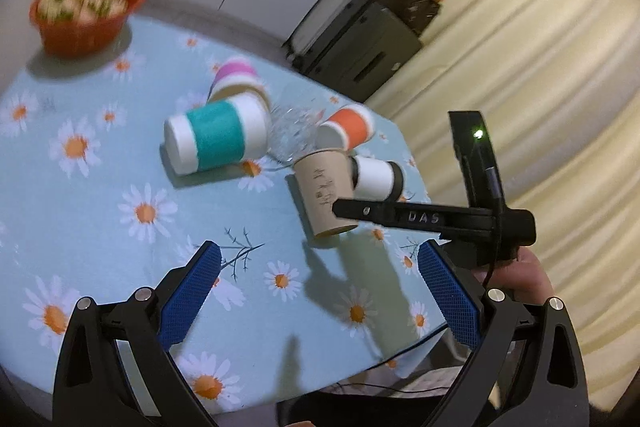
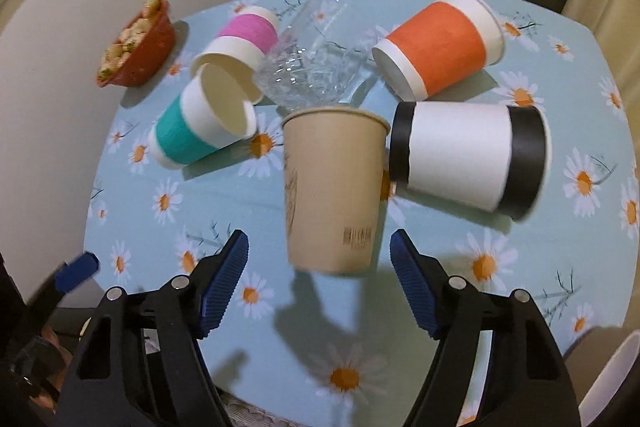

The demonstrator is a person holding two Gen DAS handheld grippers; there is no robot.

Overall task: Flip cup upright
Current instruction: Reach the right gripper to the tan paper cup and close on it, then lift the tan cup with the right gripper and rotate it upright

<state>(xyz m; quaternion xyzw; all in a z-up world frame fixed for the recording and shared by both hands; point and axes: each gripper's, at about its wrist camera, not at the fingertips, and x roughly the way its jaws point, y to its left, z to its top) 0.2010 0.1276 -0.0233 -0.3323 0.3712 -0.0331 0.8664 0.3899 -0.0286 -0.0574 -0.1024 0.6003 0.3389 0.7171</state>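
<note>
- Right wrist view showed the right gripper with its jaws spread wide and nothing held, the kraft paper cup lying on its side just ahead of the blue pads, bottom end nearest the camera and its mouth pointing away.
- From the left wrist view, the left gripper was likewise wide open and empty, hanging back above the near part of the tablecloth; the right tool's black finger crossed in front of that same cup.
- By my reckoning the task was barely begun: no cup stood upright. The teal cup, pink cup, orange cup and black-and-white cup all lay tipped over, and the clear glass lay among them.
- What was left, as I judged it, was closing on the kraft cup, lifting, turning it mouth-up and setting it down.
- Room was tight beyond the cup: its rim lay close to the glass, and the black-and-white cup sat just beside its right flank, whether touching I could not tell.
- Open cloth lay nearer the grippers and to the left of the cup, the better landing spot.
- In the left wrist view the table edge ran near the black-and-white cup; the red bowl stood well apart.
</note>
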